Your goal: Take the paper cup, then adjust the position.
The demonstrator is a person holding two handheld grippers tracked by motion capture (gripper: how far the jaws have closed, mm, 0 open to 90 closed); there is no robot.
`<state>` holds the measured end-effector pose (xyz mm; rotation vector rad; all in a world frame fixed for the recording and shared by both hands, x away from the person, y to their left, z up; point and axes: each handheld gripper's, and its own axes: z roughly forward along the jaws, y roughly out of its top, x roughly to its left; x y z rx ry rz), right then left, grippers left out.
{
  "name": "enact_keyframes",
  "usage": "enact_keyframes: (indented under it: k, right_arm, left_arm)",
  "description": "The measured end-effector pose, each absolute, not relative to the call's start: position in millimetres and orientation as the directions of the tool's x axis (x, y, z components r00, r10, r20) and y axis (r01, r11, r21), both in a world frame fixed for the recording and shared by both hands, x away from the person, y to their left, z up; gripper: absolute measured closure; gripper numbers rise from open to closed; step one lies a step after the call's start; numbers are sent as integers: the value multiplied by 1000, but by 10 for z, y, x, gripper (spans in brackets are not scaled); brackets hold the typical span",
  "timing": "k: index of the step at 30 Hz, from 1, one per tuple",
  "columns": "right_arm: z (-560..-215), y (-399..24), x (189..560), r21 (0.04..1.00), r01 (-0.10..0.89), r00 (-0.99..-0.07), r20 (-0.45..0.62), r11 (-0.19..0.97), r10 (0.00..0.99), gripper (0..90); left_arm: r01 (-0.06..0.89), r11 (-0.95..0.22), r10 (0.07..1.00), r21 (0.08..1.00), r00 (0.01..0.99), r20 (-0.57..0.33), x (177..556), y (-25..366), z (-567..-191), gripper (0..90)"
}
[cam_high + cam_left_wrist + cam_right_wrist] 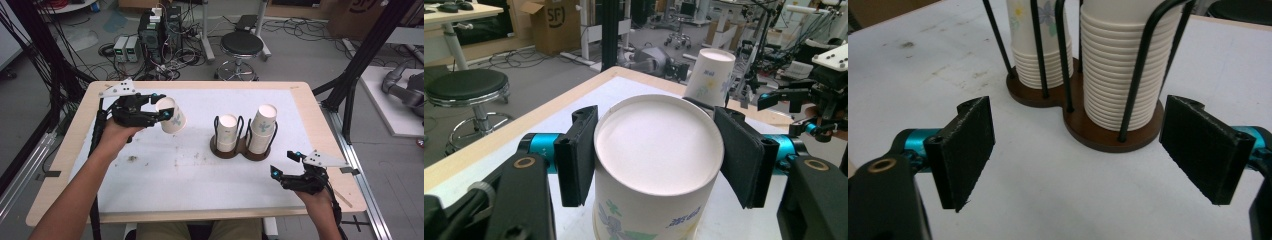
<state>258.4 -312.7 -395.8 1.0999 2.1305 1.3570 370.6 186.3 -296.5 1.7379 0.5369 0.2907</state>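
Jaws, left: the left gripper [161,105] has its two black jaws clamped on a paper cup [171,116], one pad on each side of the wall. In the left gripper view the cup [656,170] sits bottom-up between the pads, white base facing the camera.
Jaws, right: the right gripper [283,163] has them spread wide with nothing between. In the right gripper view the pads stand far apart at the lower left and lower right of the frame.
Held cup: upper left of the high view, tilted and lifted off the bench, with a small flower print on the side.
Cup holder: a wire cup holder [239,147] on a dark brown double base, middle of the high view, a bit right of centre.
Stacks: two stacks of paper cups in it, the left stack [227,131] shorter, the right stack [263,127] taller and leaning a little.
Right gripper spot: lower right of the high view, near the front edge, well apart from the holder.
Bench: wooden edge [303,95] with a white sheet on top, some grubby marks on the sheet at lower left of centre.
Background: a black stool [241,46] on the floor beyond the bench, top centre.
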Motion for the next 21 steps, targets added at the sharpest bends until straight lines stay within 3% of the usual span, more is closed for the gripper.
enact_keyframes:
  k: [12,21]
  right_arm:
    - [-3903,-2914,2591,894,385,-689,112,230,716,149]
    - [-3866,-2558,2632,901,340,-795,122,271,594,149]
  left_arm:
    - [213,-190,487,958,868,-97,3525,1896,-3216,372]
    - [226,-201,475,953,873,-107,3303,1851,-3455,373]
